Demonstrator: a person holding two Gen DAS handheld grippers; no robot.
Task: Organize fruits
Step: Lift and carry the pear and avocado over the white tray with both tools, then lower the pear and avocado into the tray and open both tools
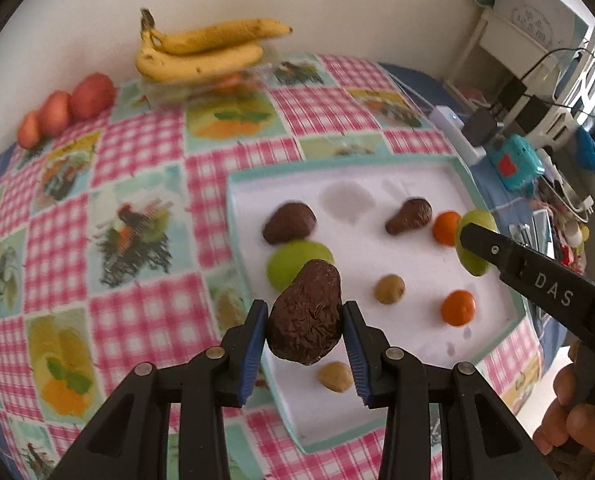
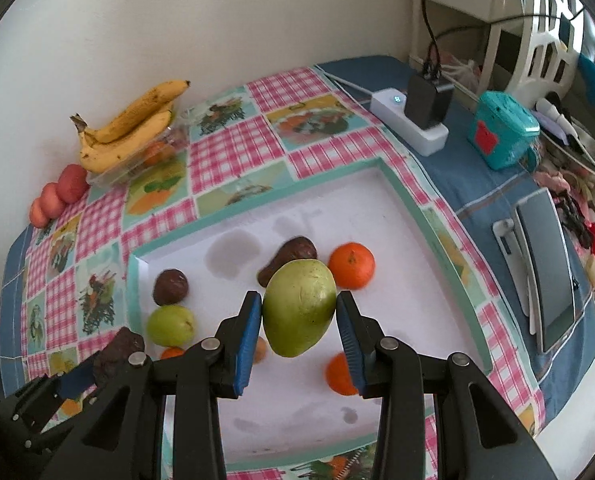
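The left gripper clamps a wrinkled dark avocado between its blue pads above the near-left edge of the white tray. The right gripper squeezes a green mango over the tray's middle. On the tray lie 2 more avocados, 1 green fruit and 2 oranges. 2 bananas rest on a clear container by the wall.

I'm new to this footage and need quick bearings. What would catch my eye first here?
Each gripper carries a fruit above the white tray: the left gripper clamps a wrinkled dark avocado, the right gripper a green pear. At the tablecloth's far edge, by the wall, lie bananas.
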